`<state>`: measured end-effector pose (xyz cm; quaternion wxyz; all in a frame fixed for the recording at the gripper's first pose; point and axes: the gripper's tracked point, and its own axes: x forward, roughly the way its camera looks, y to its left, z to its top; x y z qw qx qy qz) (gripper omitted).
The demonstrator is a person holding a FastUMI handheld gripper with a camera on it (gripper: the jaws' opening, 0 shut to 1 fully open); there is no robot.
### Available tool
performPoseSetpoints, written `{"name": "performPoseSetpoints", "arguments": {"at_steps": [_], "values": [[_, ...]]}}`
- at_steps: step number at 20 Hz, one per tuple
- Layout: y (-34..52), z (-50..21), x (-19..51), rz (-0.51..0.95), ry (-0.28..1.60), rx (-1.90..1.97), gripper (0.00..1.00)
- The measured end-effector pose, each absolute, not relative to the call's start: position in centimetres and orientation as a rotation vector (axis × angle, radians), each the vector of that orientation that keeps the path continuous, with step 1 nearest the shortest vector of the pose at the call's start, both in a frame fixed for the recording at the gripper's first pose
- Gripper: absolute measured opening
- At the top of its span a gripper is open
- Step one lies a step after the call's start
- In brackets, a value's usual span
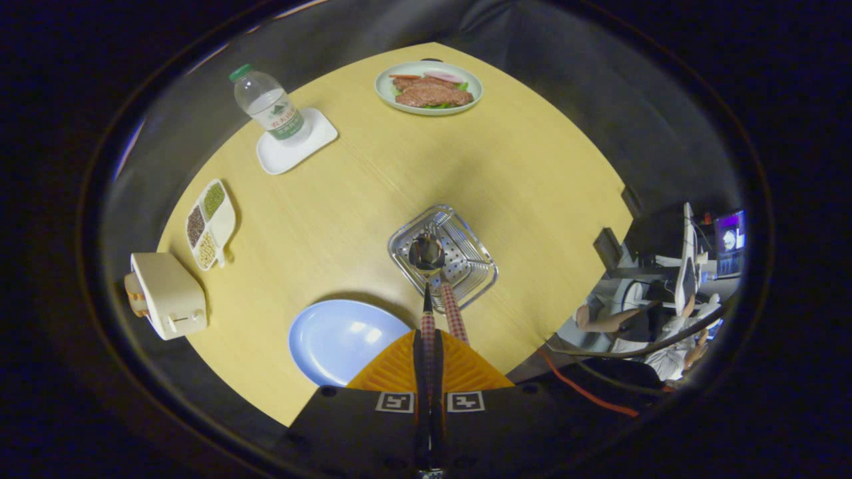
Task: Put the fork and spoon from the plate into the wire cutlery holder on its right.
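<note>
My gripper (429, 338) is shut on the checked handle of a spoon (426, 254), which hangs bowl-down over the wire cutlery holder (476, 269) just ahead of the fingers. A second checked handle, the fork's (454, 314), leans out of the holder beside the spoon, and its tines are hidden inside. To the left of the holder, partly under my fingers, lies the light blue plate (336, 339) with nothing on it.
On the yellow table (532, 179) there are a plate of meat and greens (429, 88) at the far edge, a water bottle (269, 105) on a white tray, a divided dish of beans (210, 223) and a cream toaster (166, 296). A person (659, 332) sits beyond the table's right edge.
</note>
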<state>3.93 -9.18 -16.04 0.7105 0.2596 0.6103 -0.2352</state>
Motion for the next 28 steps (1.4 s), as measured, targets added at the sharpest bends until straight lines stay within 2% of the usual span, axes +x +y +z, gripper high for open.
{"name": "performPoseSetpoints", "arguments": {"at_steps": [6, 10, 21, 28], "values": [[-10.0, -17.5, 4.6, -0.448, 1.441, 0.506, 0.04], [-10.3, -17.9, 4.7, -0.410, 1.461, 0.469, 0.11], [-10.2, -14.2, 5.3, -0.346, 1.290, 0.396, 0.98], [-9.9, -9.0, 6.1, -0.294, 1.039, 0.356, 0.98]]}}
